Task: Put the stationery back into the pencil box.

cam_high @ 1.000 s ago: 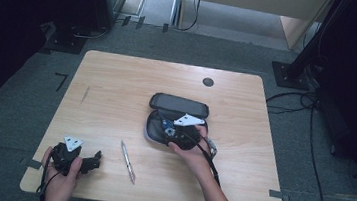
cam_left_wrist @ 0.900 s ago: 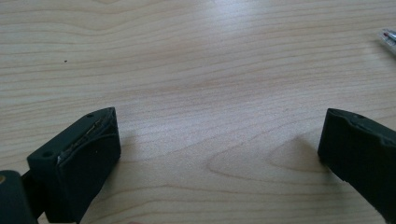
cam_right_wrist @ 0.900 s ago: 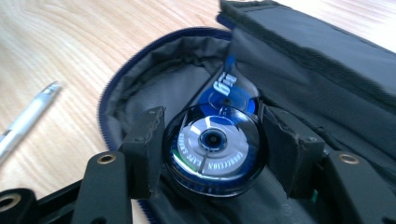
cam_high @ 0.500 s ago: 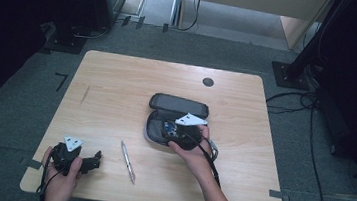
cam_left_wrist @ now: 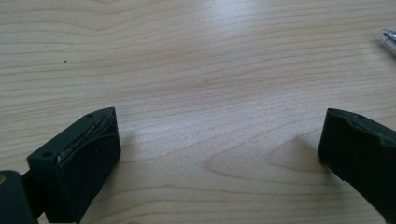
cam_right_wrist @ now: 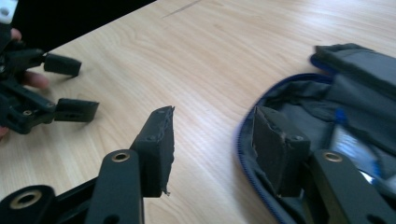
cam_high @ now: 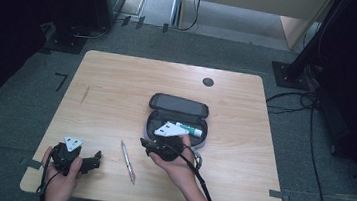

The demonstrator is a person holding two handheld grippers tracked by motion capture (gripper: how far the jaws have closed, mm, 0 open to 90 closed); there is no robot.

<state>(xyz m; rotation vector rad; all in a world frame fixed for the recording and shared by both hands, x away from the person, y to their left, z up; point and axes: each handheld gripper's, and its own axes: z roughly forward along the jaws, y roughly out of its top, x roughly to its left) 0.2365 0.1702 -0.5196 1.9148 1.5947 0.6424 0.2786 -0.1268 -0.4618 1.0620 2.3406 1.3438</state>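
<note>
Now | open pencil case [cam_high: 177, 115] | holds white-green tube [cam_high: 187, 128], lid back

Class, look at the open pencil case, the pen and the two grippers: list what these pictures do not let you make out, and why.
- Pencil case contents: in the high view the right gripper and its grey plate cover part; in the right gripper view they are blurred.
- Pen: cut off by the left gripper view's edge.
- Writing on the white-and-green item: too small.

Your left gripper [cam_left_wrist: 219, 154] rests low over the wooden table [cam_left_wrist: 196, 60], its two black jaws spread wide with nothing between them; a pen [cam_left_wrist: 388, 38] tip enters at upper right.
</note>
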